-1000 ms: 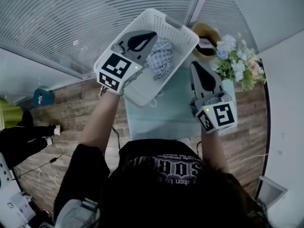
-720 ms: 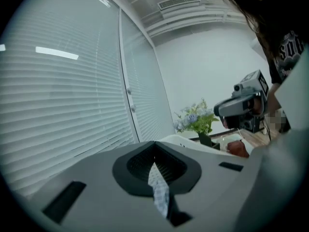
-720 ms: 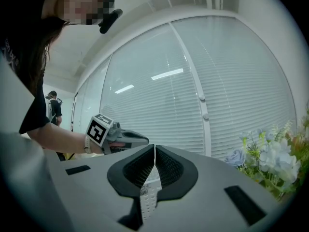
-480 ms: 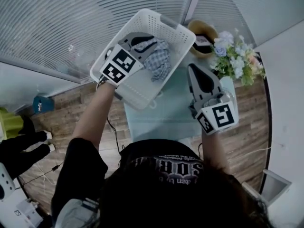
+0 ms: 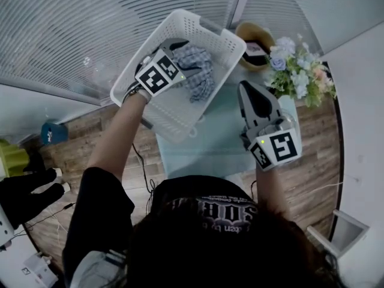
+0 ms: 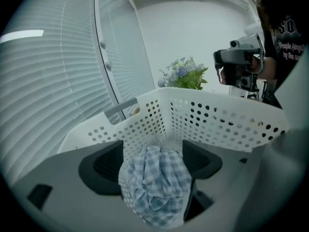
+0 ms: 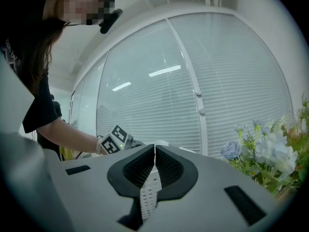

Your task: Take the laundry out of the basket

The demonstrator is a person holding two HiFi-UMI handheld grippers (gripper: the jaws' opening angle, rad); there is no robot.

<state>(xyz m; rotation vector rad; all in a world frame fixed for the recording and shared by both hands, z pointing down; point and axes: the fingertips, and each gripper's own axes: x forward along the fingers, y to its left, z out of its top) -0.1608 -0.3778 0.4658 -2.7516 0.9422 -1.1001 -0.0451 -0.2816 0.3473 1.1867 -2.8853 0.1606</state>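
A white perforated laundry basket (image 5: 180,20) sits tilted at the far end of a pale green table (image 5: 210,146). In it lies a blue-and-white checked cloth (image 5: 201,72). My left gripper (image 5: 180,48) reaches down into the basket. Its jaws are opening, and the checked cloth (image 6: 154,190) bunches between the two dark pads (image 6: 102,166) against the basket wall (image 6: 212,115). My right gripper (image 5: 245,90) is at the basket's right side. In the right gripper view, that right gripper (image 7: 154,154) is shut on a strip of the perforated basket wall (image 7: 150,191).
A bunch of pale flowers (image 5: 298,72) stands right of the basket, with a woven bowl (image 5: 255,41) behind it. Window blinds (image 5: 90,29) run along the far side. Wooden floor (image 5: 78,143) with cables and a teal object (image 5: 51,131) lies to the left.
My left gripper has moved from the basket's near-left rim deeper in, onto the checked cloth. The basket shifted slightly left. The right gripper has hardly moved.
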